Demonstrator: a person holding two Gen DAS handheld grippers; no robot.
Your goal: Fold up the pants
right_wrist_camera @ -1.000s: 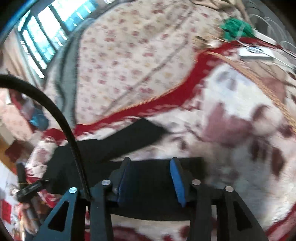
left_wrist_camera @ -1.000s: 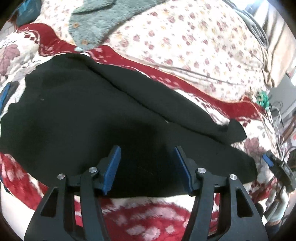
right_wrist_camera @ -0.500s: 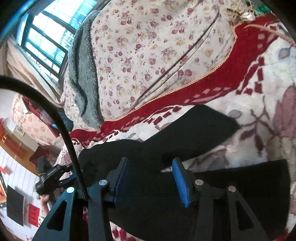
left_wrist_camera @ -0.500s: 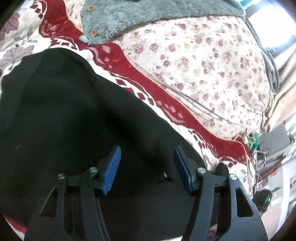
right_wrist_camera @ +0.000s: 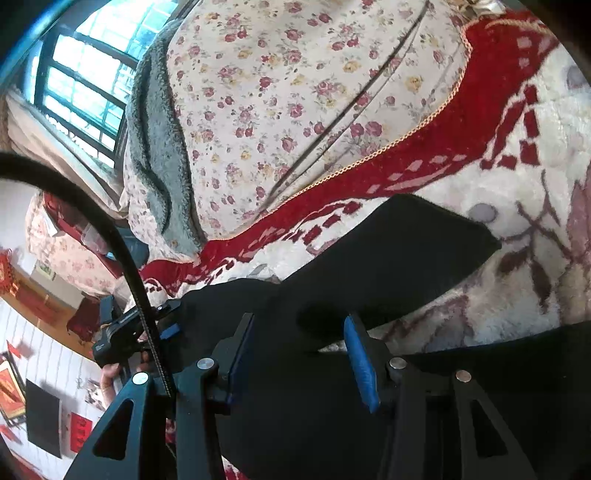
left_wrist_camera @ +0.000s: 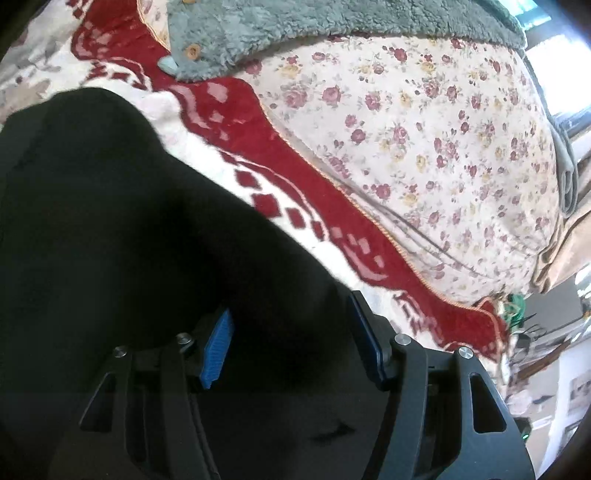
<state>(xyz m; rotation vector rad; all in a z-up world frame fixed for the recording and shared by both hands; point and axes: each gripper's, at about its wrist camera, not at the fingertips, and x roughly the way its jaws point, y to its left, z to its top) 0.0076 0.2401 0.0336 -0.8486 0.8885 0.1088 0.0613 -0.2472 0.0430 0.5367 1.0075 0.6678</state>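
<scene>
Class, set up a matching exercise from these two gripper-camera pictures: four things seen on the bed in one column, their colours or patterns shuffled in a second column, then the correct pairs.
Column one:
1. pants
2. fleece garment with buttons
3. quilt
4. gripper pads

Column two:
A. cream with small roses
B. blue
C. black
D. grey-green

Pairs: 1-C, 2-D, 3-A, 4-B

Barred window [right_wrist_camera: 79, 79] bright with daylight, floral quilt [right_wrist_camera: 280, 96], red-and-white blanket [left_wrist_camera: 295, 173]
</scene>
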